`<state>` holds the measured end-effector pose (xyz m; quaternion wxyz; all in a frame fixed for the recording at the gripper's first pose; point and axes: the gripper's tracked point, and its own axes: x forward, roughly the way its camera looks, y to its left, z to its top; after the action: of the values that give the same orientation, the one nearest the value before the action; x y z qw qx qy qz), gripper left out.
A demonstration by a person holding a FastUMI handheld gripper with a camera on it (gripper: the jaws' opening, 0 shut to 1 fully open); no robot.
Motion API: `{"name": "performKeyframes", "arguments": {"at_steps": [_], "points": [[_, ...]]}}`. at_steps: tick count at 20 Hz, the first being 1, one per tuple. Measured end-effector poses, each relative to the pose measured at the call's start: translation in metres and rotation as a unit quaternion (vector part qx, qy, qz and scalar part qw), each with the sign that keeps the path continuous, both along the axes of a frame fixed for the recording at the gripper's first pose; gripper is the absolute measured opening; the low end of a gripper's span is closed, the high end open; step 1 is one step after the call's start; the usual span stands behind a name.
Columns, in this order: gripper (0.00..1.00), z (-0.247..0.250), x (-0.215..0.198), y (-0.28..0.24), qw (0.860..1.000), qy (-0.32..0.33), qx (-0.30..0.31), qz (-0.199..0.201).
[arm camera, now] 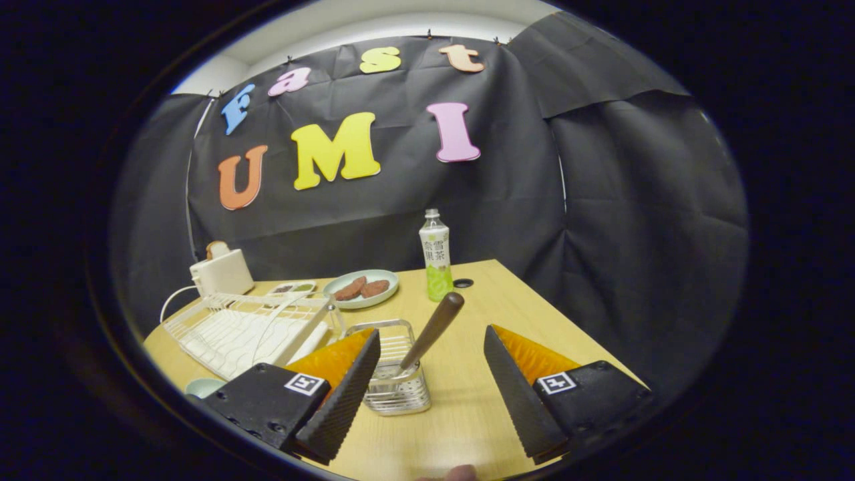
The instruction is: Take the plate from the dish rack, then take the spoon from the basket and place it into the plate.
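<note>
My gripper (431, 332) is open above the wooden table (467, 414), with nothing held. A spoon (435, 325) with a brown handle stands in a small clear wire basket (394, 374) and leans to the right. Its handle rises in the gap between my fingers, touching neither, while the basket sits close against the left finger (347, 387). The white wire dish rack (247, 327) lies left of the basket. The rim of a pale plate (204, 386) peeks out beside the left finger, in front of the rack; most of it is hidden.
Beyond the basket stand a green tea bottle (435, 257) and a pale dish holding brown food (361, 288). A white toaster (222, 270) and a small tray (290, 288) sit behind the rack. The table's right edge runs close to my right finger.
</note>
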<state>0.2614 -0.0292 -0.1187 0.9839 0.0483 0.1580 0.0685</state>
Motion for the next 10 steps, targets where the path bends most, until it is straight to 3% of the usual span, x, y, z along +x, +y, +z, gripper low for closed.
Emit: {"name": "performKeyframes", "arguments": {"at_steps": [2, 7, 10], "points": [[0.98, -0.002, 0.007, 0.005, 1.000, 0.005, -0.003, 0.003], [0.81, 0.001, 0.018, 0.006, 1.000, 0.007, 0.012, -0.003], [0.58, 0.002, 0.020, 0.003, 1.000, 0.008, 0.015, -0.007]]}}
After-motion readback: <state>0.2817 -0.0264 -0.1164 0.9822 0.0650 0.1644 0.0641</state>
